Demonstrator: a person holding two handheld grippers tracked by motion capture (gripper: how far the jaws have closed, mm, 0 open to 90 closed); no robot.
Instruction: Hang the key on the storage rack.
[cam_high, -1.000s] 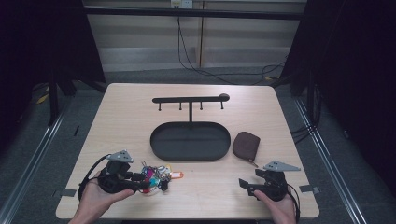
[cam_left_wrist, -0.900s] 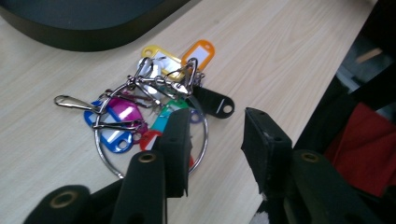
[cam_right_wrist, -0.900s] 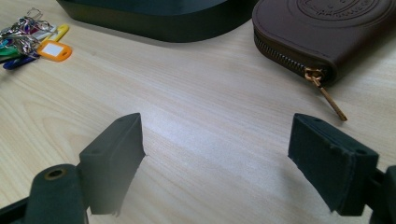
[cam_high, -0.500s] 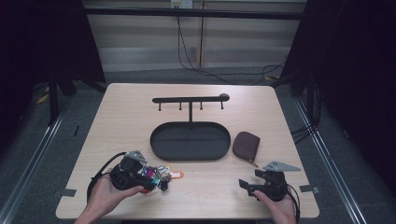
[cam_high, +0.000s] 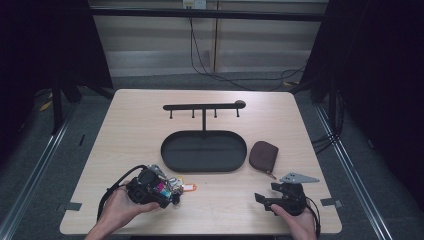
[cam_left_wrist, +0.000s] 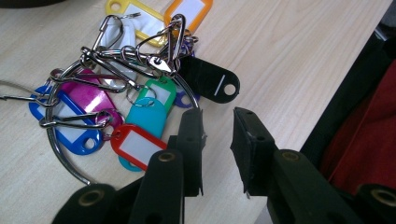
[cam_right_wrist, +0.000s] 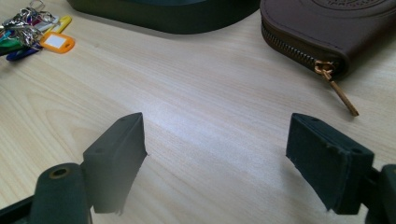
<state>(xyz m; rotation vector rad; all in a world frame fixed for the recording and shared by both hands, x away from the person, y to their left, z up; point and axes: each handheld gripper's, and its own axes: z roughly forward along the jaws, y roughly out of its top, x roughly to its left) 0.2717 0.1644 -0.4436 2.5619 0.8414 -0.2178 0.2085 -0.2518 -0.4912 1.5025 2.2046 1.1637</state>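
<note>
A bunch of coloured key tags (cam_high: 176, 186) on a metal ring (cam_left_wrist: 70, 163) lies on the table near the front left. My left gripper (cam_high: 171, 197) sits right at the bunch, its tips (cam_left_wrist: 217, 114) beside the black tag (cam_left_wrist: 210, 81). Its jaws have just been closing and stand a narrow gap apart, with only bare table between them. The ring runs by the left jaw's outer side. My right gripper (cam_high: 260, 200) rests at the front right, wide open (cam_right_wrist: 217, 126) over bare wood. The key tags (cam_right_wrist: 28, 28) show far off to its left.
A dark oval tray (cam_high: 165, 150) sits mid-table, with a black hook rack (cam_high: 204, 106) standing behind it. A brown zipped pouch (cam_high: 263, 155) lies right of the tray, and in the right gripper view the pouch (cam_right_wrist: 327, 23) is ahead and to the right. The table's front edge is close to both hands.
My left hand has moved right, up to the key bunch, and its jaws have narrowed. The right hand has stayed still.
</note>
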